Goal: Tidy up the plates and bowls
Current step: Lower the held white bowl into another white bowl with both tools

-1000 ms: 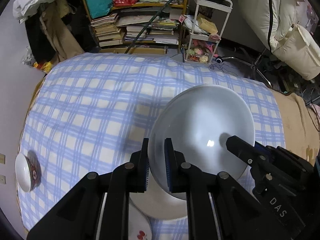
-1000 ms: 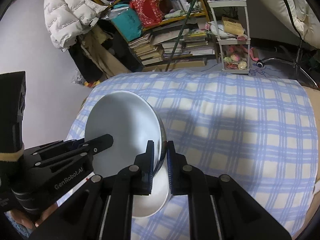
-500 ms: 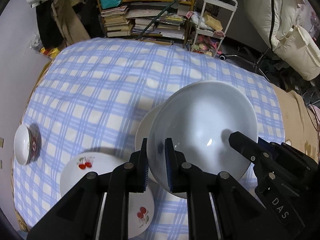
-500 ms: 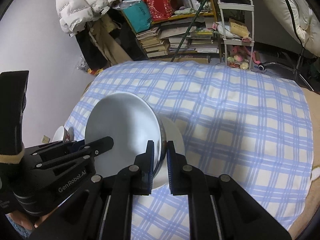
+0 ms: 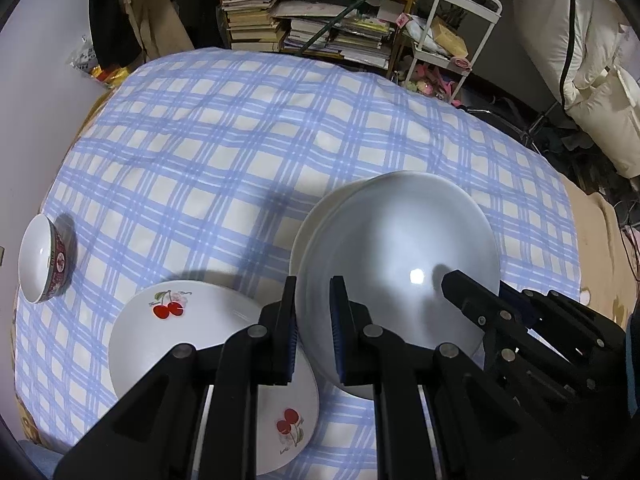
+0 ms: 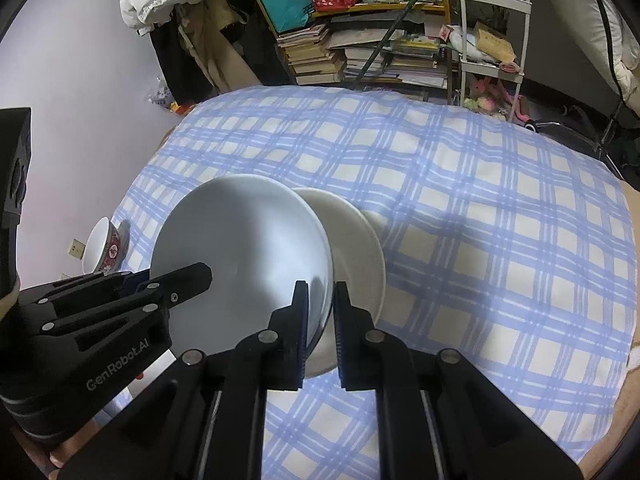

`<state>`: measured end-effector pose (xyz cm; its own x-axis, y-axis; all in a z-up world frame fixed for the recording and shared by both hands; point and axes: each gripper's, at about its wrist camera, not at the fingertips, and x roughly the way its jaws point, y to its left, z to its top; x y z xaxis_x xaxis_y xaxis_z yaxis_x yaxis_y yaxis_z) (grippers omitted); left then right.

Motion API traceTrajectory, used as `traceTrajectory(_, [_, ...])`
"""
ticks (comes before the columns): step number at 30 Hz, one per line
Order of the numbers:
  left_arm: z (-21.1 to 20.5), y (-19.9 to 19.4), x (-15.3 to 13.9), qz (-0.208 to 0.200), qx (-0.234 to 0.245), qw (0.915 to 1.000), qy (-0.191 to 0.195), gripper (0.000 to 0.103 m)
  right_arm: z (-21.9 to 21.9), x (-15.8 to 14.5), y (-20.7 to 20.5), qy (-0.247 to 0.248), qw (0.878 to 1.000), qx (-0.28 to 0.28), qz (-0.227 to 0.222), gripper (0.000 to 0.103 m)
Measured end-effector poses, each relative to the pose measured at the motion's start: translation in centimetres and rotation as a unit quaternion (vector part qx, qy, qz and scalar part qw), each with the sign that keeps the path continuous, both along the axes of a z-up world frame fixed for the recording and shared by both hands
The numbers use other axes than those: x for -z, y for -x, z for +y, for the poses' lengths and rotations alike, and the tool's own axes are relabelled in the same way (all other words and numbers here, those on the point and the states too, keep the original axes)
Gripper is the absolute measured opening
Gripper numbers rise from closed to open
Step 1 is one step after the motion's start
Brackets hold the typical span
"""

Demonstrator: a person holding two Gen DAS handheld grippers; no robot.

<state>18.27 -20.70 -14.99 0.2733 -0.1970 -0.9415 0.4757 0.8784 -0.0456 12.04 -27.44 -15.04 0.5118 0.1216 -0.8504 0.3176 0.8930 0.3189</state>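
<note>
**Mara:** Over the blue checked cloth [image 5: 224,128], both grippers carry one big white bowl [image 5: 400,256] between them. The left gripper [image 5: 314,332] pinches the rim on its side, the right gripper [image 6: 320,332] pinches the opposite rim, one pad inside the wall and one outside on each.

**Theo:** And it hangs tilted, not level. Where is it heading, do you think?

**Mara:** My guess is the cream bowl [image 6: 356,248] on the cloth right behind it. From the right wrist view the two rims overlap, but I cannot tell whether they touch.

**Theo:** Then the risk is plain. Glazed rim, thin pads: if either hand twists or pulls apart from the other, the bowl could slip out on one side and swing down.

**Mara:** Onto china, too. The cherry plate [image 5: 192,332] lies just beside and partly under the left gripper. A drop there could chip both.

**Theo:** Setting it down tilted is another worry. An edge could catch the cream bowl's rim and knock it sideways instead of nesting.

**Mara:** The red-patterned bowl [image 5: 44,264] sits well apart at the cloth's edge, so that one looks safe.
</note>
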Motion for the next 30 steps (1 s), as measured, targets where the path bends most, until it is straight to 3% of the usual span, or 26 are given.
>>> traceTrajectory(18, [-0.4,-1.1,2.4,0.029,-0.011,0.9995,0.002,0.013,0.2,2.1,-1.5,0.025,0.999,-0.003,0.034,0.013])
traceTrajectory(30, [0.0,-1.3,2.6,0.041,-0.019,0.9989,0.014,0.013,0.5,2.0,-1.8,0.057,0.998,-0.005,0.016,0.013])
